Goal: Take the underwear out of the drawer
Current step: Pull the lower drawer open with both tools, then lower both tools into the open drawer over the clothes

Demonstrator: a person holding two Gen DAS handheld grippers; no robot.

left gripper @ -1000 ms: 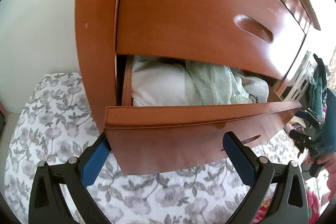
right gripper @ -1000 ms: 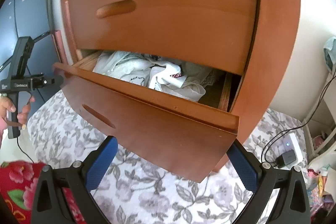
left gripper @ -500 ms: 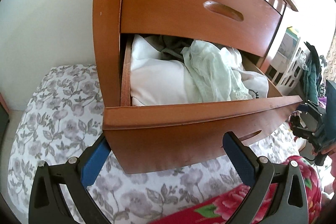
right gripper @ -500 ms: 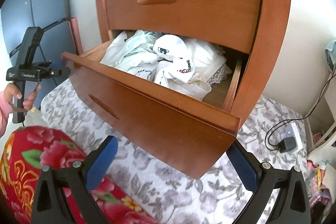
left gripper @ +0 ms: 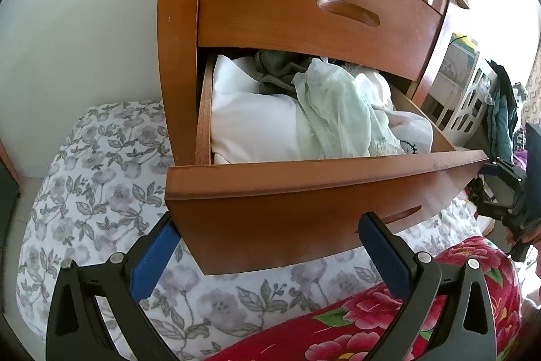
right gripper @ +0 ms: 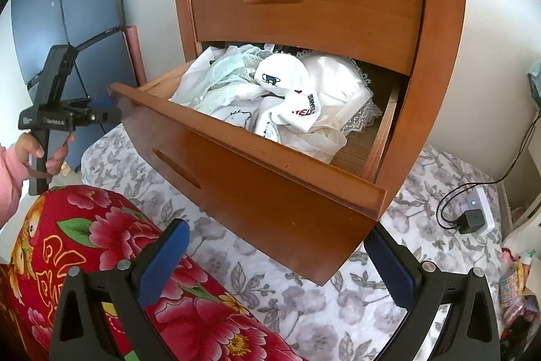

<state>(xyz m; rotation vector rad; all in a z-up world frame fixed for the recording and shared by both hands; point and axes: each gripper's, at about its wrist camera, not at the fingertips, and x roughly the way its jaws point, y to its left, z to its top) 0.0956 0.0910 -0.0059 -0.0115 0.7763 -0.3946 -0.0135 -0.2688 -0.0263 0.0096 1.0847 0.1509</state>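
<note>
The lower drawer [left gripper: 304, 208] of a wooden chest stands pulled out, full of loose underwear. In the left wrist view I see a folded white piece [left gripper: 253, 124], a grey piece [left gripper: 277, 70] and a mint green lacy piece [left gripper: 338, 110]. The right wrist view shows white printed underwear [right gripper: 287, 83] heaped on white lace. My left gripper [left gripper: 267, 229] is open and empty, low in front of the drawer front. It also shows as the left gripper [right gripper: 91, 114], held by a hand at the drawer's left end. My right gripper [right gripper: 275, 232] is open and empty below the drawer front [right gripper: 253, 185].
The upper drawer [left gripper: 321, 5] is shut. A grey floral sheet [left gripper: 101, 175] lies under the chest, and a red flowered cloth [right gripper: 101, 242] lies near my grippers. A charger with cable [right gripper: 470, 220] sits right of the chest. A white rack with dark clothes [left gripper: 503, 110] stands further off.
Both grippers have risen and drawn back, so I now look down into the drawer and see far more of the underwear. The red flowered cloth has come into view.
</note>
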